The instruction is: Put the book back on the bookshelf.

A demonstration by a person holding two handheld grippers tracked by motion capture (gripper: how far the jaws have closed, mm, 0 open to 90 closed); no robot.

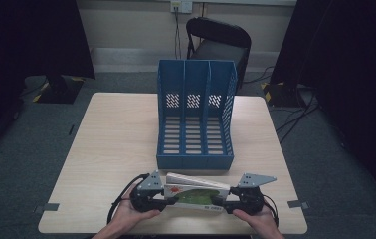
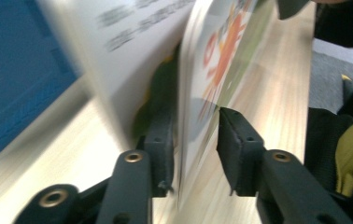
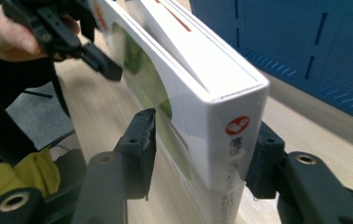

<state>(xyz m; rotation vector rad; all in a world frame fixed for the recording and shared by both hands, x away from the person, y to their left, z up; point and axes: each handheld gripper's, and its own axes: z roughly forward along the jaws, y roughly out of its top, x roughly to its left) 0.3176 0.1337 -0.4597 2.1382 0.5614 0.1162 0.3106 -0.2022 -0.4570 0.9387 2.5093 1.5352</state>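
The left hand-held gripper [image 2: 195, 154] has its jaws set around the open-edge end of a white picture book [image 1: 196, 195]. One pad lies against the pages and cover; the other stands off the front cover with a visible gap, so this is not yet a firm pinch. The right hand-held gripper [image 3: 201, 156] straddles the spine end. Its far pad seems to touch the back of the book, while the near pad stands clear of the front cover, so it too is open around the book and not clamped.

The book stands on its long edge on the tabletop [image 1: 116, 144], near the person's side and just in front of a blue three-slot file holder [image 1: 195, 117].

It looks like a thin glossy hardback: stiff across the boards, fairly light, and probably slick under the pads. The open end may splay or let pages slide, so the spine end is likely the surer place to grip, with both pads flat on the boards.

The high view shows the book, both hands and the holder's empty slots together. The left gripper view shows the pages fanning slightly apart. The right gripper view shows the spine's red emblem and small print, and the left hand-held gripper farther off.
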